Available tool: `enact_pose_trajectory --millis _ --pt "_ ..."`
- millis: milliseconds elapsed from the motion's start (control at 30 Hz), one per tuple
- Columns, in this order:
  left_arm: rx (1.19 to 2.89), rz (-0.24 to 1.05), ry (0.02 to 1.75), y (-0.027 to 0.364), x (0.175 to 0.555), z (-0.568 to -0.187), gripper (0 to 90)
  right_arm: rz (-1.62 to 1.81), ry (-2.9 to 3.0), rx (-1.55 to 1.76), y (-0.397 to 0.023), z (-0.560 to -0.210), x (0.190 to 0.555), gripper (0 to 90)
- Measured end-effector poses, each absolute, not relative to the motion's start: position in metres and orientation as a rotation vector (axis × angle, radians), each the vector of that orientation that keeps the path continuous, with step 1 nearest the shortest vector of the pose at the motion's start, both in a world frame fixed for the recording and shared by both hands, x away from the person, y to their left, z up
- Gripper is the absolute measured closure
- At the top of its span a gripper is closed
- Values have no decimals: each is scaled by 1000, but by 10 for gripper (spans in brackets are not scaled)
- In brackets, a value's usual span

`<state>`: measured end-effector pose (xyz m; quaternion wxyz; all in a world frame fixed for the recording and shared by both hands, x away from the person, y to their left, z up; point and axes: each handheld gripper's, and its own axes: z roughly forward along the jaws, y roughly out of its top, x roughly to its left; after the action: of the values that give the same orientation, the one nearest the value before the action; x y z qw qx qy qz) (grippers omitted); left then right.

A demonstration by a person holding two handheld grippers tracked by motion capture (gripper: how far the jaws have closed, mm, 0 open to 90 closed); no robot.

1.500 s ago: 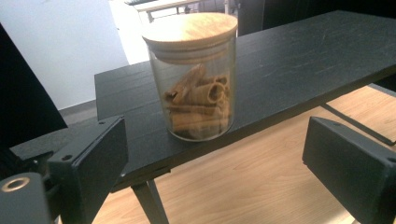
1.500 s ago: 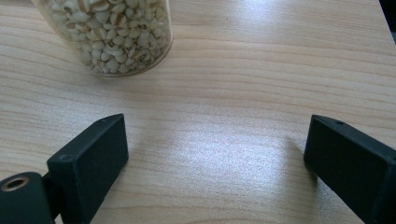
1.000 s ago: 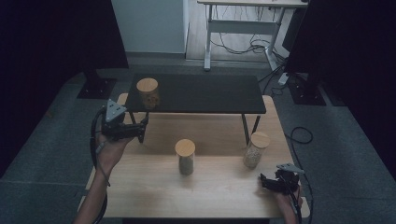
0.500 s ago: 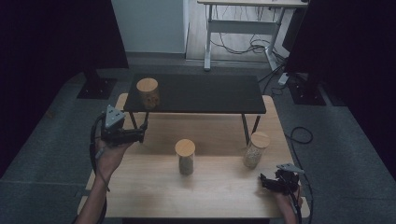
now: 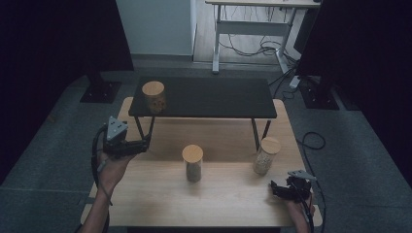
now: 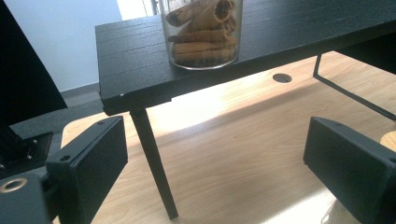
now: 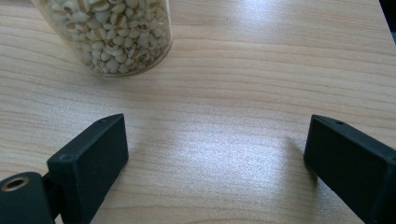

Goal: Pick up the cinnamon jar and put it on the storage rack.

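Jar of rolled wafers (image 6: 201, 32) on black shelf (image 6: 289, 32); both tongs wide, empty.

Black grippers (image 5: 127, 145), blocky fingers (image 6: 91, 158), grey three-cornered plates, trailing black cables.

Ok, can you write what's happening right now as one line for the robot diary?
left gripper: open, empty, near shelf | right gripper: open, empty, beside grain jar | middle jar: untouched

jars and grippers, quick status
Left gripper open, empty, near shelf jar. Right gripper open, empty, by grain jar. Shelf leg ahead of left.
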<state>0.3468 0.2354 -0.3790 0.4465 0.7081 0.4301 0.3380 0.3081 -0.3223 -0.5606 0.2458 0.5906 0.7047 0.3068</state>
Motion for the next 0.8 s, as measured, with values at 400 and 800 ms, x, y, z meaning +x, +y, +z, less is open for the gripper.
enact_pose_trajectory --millis 400,800 --pt "1754 840 1054 237 336 -383 60 839 1922 1612 -322 -561 308 58" --pt "1758 826 1069 241 330 -397 60 838 1922 1612 -322 -561 308 57"
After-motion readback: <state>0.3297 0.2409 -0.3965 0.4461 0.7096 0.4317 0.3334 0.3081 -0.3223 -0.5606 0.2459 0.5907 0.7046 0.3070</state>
